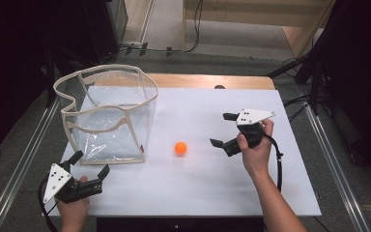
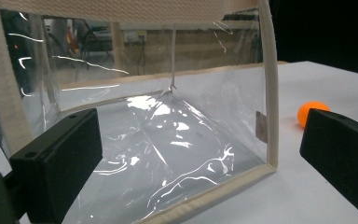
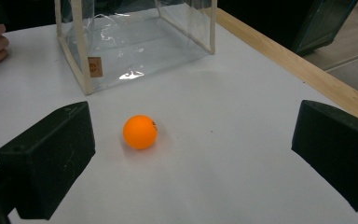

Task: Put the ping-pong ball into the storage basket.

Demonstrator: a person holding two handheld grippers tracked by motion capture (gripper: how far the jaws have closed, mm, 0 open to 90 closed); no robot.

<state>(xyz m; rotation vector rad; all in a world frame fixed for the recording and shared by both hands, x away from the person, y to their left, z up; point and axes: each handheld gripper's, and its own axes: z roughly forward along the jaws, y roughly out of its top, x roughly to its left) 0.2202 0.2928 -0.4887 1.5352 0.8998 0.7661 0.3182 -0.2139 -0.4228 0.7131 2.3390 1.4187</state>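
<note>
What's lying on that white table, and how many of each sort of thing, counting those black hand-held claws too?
Orange ball: 1
Clear bag with cream trim: 1
Hand-held grippers: 2, the left gripper and the right gripper, both open and holding nothing
Total: 4

Orange ball [image 1: 180, 148] rests on the table beside clear upright bag [image 1: 108, 116]

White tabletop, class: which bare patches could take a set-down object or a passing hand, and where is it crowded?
Free: the near strip of the white tabletop between the left tool and the right forearm, and the far stretch behind the orange ball, right of the clear bag. Crowded: the left side, taken by the bag, and the gap between ball and right tool.
</note>
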